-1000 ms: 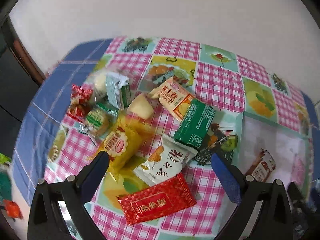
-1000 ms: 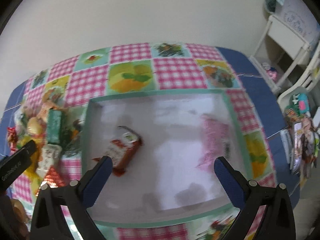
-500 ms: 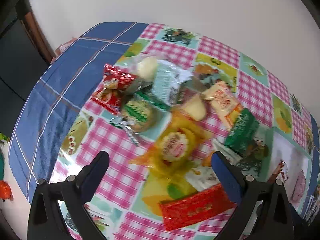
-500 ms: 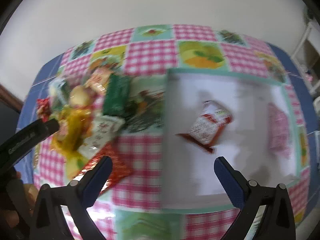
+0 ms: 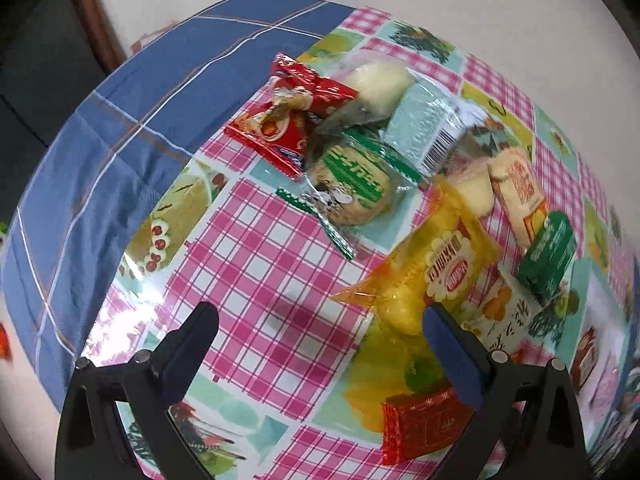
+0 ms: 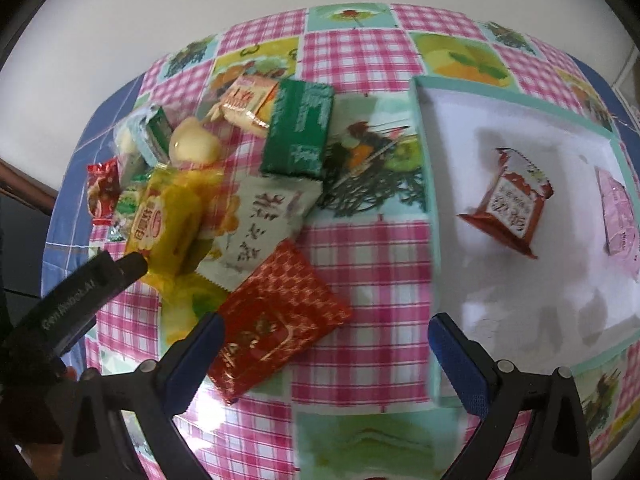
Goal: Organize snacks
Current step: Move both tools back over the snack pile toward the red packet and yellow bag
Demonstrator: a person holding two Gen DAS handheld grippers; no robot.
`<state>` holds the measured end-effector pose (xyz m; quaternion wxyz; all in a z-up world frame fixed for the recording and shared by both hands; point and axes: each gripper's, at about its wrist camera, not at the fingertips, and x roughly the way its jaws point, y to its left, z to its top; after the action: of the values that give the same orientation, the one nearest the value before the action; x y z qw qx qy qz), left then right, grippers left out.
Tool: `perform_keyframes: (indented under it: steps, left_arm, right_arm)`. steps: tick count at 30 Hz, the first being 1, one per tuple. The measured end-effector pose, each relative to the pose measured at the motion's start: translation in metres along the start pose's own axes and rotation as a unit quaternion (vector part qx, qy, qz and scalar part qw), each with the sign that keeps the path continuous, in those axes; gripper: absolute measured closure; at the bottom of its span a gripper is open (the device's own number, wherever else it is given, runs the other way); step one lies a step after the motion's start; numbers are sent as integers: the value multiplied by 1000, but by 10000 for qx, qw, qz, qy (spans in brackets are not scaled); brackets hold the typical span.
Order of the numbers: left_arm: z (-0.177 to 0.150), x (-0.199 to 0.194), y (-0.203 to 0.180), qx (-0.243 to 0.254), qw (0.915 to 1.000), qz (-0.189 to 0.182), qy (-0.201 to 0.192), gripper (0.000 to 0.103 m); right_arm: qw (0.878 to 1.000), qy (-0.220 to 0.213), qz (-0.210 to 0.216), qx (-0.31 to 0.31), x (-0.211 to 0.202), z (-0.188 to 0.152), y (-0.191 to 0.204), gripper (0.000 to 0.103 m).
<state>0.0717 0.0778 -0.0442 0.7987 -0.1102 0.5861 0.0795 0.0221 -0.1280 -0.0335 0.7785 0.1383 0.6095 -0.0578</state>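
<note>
A pile of wrapped snacks lies on the checked tablecloth. My left gripper (image 5: 320, 324) is open and empty above the cloth, left of a yellow pack (image 5: 432, 276); a red pack (image 5: 292, 116) and a green-labelled cake (image 5: 356, 188) lie beyond. My right gripper (image 6: 326, 338) is open and empty, its left finger beside a red patterned pack (image 6: 276, 320). A white pack (image 6: 264, 224) and a dark green pack (image 6: 300, 128) lie further off. The white box (image 6: 432, 184) at right holds a brown-red snack (image 6: 512, 204) and a pink snack (image 6: 618, 212).
The left gripper's finger (image 6: 84, 284) reaches in at the left of the right wrist view. Blue cloth (image 5: 132, 120) covers the table's left side up to its edge. A white wall stands behind the table.
Both grippers have swung left: the left from over the pile's middle toward its left end, the right from over the white box to the red patterned pack. Both stayed open.
</note>
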Motion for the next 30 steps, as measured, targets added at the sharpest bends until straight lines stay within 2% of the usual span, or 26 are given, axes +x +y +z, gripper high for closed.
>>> perform_keyframes:
  steps: [9, 17, 25, 28, 30]
  left_arm:
    - [10, -7, 12, -46, 9995, 227, -225, 2]
    - [13, -17, 16, -93, 9993, 196, -299, 2]
    - [12, -13, 5, 115, 9995, 160, -251, 2]
    - [11, -14, 1, 193, 9995, 97, -245, 2]
    - [10, -15, -2, 249, 9993, 89, -249, 2]
  right_arm:
    - [10000, -42, -62, -1, 15, -1, 29, 2]
    - [9998, 0, -167, 116, 36, 4, 37, 2]
    - [9983, 296, -381, -324, 51, 0, 49, 3]
    - [9959, 434, -576, -554, 54, -6, 48, 11]
    - [9945, 499, -646, -658, 56, -9, 48, 12]
